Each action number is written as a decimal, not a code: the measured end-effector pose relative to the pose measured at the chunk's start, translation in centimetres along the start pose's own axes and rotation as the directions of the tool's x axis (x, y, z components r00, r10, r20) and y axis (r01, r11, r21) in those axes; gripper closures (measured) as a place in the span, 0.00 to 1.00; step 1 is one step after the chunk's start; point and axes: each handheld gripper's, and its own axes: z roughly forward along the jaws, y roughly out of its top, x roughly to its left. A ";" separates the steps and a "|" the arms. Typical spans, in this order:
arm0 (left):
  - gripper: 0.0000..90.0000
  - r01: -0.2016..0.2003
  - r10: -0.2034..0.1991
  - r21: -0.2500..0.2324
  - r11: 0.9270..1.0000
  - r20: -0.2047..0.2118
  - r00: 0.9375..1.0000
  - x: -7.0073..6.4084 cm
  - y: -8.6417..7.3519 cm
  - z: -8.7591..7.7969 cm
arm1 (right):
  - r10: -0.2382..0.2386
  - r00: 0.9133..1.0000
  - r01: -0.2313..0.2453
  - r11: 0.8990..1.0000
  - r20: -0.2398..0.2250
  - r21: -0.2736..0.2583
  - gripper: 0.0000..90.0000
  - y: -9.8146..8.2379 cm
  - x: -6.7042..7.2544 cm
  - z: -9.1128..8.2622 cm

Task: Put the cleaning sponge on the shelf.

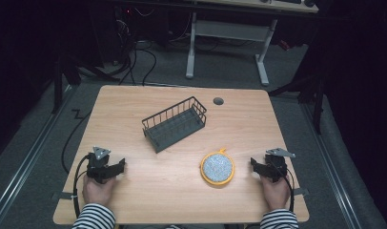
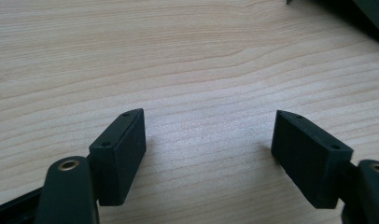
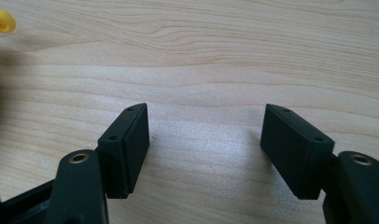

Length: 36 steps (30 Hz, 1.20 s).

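The left gripper point(image 1: 116, 168) rests near the desk's point(image 1: 134, 200) near-left corner, its jaws wide with bare wood between them. The right gripper point(image 1: 255, 164) sits toward the near-right corner — jaws wide too, holding nothing. Just beside it, toward the middle of the near edge, lies the round yellow-rimmed scrubber point(image 1: 217, 168). The wire basket point(image 1: 175, 123) stands at the desk's middle — well apart from both grippers.

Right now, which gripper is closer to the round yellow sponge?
The right gripper: it sits just right of the sponge, apart from it. The left gripper rests far off to the sponge's left.
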 end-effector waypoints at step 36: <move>0.24 -0.007 0.007 0.060 0.998 -0.002 1.000 0.4 0.6 -0.1 | -0.004 1.000 0.004 1.000 -0.004 0.000 0.36 0.0 0.0 0.0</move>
